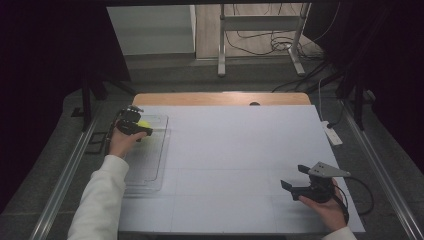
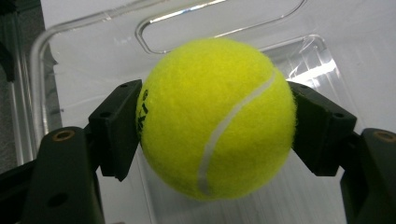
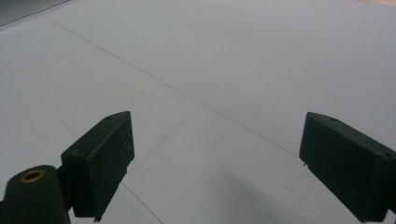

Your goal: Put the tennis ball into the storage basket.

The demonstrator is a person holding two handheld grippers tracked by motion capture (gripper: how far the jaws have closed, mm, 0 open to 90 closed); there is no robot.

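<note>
I see the fuzzy yellow-green tennis ball with its white curved seam clamped between the two black pads of my left hand-held gripper, one pad pressing on each side of it. From above, the ball sits at the far end of a clear plastic rectangular tray lying along the left edge of the pale grey bench; whether the ball rests on the tray floor or hangs just over it I cannot quite tell. My left gripper reaches in from the tray's left side. Well apart, near the bench's right front corner, my right hand-held gripper stands with its jaws wide apart and nothing between them, over bare bench surface.
</note>
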